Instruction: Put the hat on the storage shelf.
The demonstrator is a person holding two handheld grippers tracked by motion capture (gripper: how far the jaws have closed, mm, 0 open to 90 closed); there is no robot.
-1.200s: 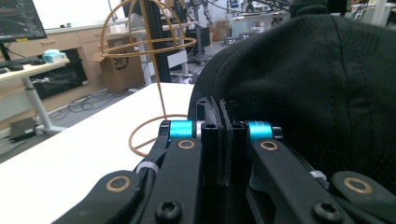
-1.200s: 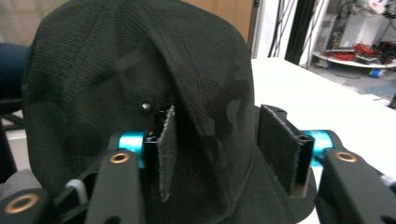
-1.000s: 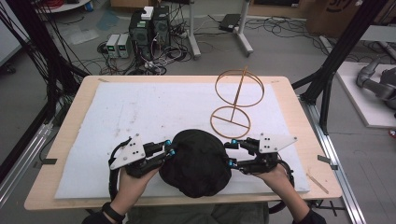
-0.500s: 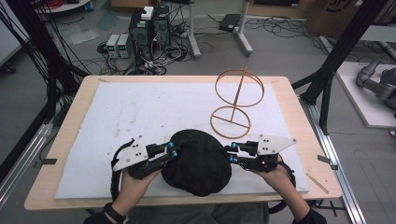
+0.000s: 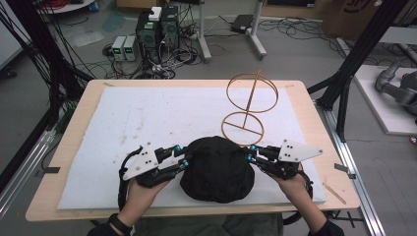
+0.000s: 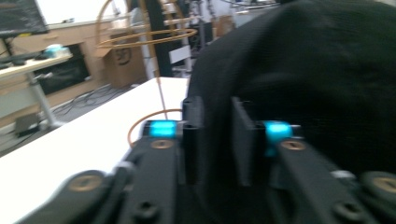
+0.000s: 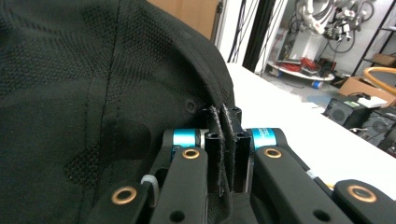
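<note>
A black cap (image 5: 217, 168) hangs between both grippers over the near middle of the white mat (image 5: 123, 118). My left gripper (image 5: 185, 159) is shut on the cap's left edge; in the left gripper view the dark fabric (image 6: 299, 70) runs between its narrow jaws (image 6: 217, 140). My right gripper (image 5: 250, 153) is shut on the cap's right edge, and the right gripper view has the cap's rim (image 7: 223, 126) pinched between the two jaws, with the cap's crown (image 7: 84, 84) to the left.
A wooden hoop stand (image 5: 250, 109) with two rings on a post rises just behind the cap at right of centre. The stand (image 6: 144, 37) also appears in the left gripper view. Computers and cables (image 5: 157, 34) lie on the floor past the table's far edge.
Both grippers have moved forward, away from the table's near edge, carrying the cap closer to the hoop stand. Both stay shut on the cap.
</note>
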